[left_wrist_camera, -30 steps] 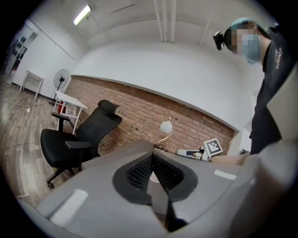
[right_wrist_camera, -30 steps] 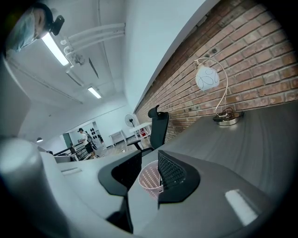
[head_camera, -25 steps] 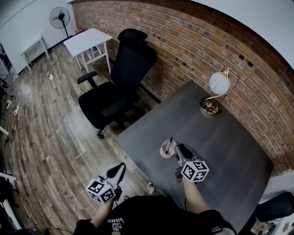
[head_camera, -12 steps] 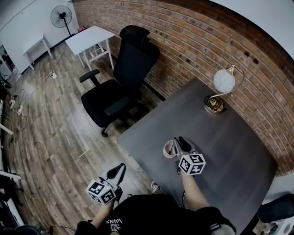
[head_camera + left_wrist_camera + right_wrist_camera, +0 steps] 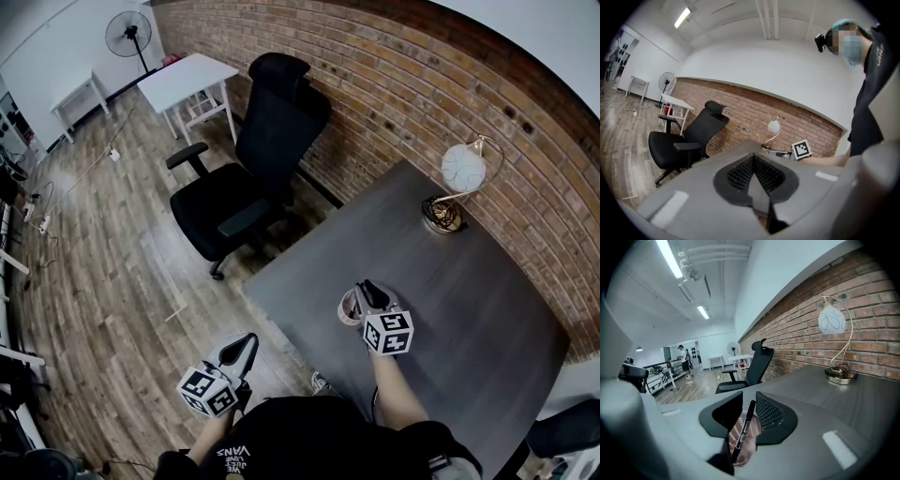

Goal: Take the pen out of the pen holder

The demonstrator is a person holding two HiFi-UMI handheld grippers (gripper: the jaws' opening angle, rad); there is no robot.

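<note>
A pink mesh pen holder stands near the left edge of the dark desk. In the right gripper view a black pen leans upright in the pen holder. My right gripper is directly over the holder, open, its jaws standing on either side of the pen without closing on it. My left gripper hangs off the desk's left side above the floor, shut and empty.
A globe desk lamp stands at the desk's far edge by the brick wall. A black office chair sits left of the desk. Farther back are a white table and a fan.
My right gripper has moved left over the pen holder, so the pen now stands between its jaws. The left gripper has stayed put.
</note>
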